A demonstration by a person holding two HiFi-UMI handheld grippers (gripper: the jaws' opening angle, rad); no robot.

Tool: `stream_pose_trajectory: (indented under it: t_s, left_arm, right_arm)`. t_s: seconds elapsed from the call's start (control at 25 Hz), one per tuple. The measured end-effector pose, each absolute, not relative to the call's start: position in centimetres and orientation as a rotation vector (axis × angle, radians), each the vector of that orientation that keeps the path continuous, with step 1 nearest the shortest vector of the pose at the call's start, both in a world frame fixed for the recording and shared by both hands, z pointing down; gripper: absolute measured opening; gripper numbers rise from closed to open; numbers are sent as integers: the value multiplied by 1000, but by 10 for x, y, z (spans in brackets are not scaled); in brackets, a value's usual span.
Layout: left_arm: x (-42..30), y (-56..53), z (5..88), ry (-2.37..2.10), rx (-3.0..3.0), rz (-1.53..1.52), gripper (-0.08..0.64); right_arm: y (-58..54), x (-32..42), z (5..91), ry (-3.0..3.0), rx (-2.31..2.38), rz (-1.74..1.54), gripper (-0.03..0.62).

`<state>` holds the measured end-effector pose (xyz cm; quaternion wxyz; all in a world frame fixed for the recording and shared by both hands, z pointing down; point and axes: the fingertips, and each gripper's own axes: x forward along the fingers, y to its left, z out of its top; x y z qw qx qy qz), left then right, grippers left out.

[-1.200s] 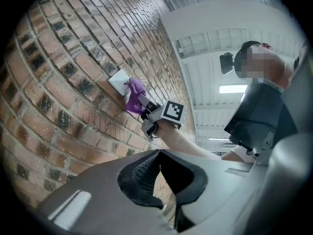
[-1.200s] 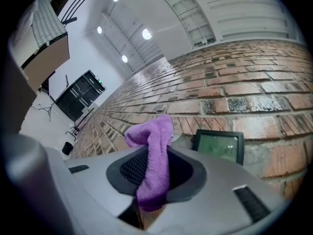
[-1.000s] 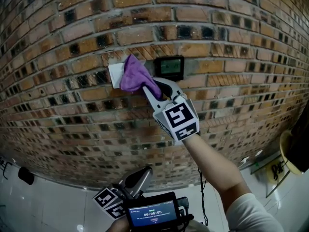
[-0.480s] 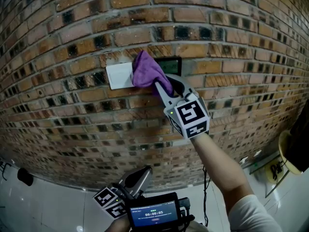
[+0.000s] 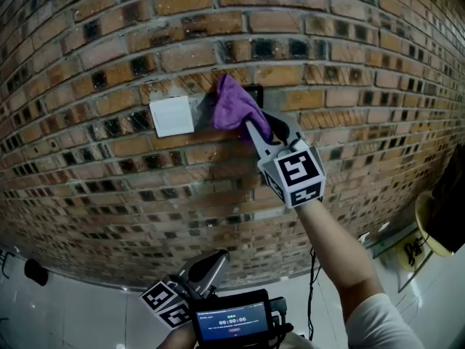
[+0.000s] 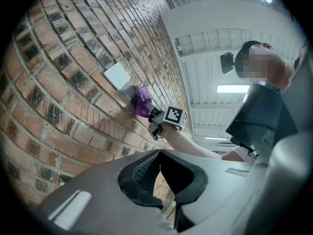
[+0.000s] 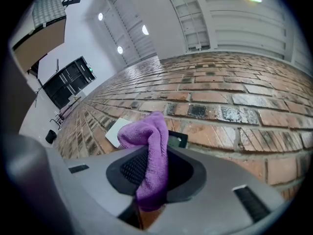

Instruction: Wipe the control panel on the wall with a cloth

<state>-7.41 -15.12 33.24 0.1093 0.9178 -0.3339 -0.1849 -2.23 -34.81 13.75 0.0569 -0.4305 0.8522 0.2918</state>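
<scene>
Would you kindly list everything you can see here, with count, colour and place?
brick wall: one, red-brown, fills the view ahead.
control panel: one, black, on the wall, mostly covered by the cloth.
wall plate: one, white, on the wall left of the control panel.
cloth: one, purple, pressed on the control panel.
timer screen: one, black with blue display, bottom of the head view.
floor: one, pale and glossy, below the wall.
right gripper: one, grey, jaws shut on the cloth.
left gripper: one, grey, held low, jaws together, empty.
right arm: one, white sleeve, reaching up to the wall.
</scene>
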Motion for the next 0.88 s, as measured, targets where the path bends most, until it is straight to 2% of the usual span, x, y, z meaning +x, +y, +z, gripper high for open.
stream_pose_trajectory:
  t_s: [0.88]
  left_arm:
    - [-65,-165,329,-918,2712,-533,-12]
  right_arm:
    - [-365,73,142,2449,-1574,814,97]
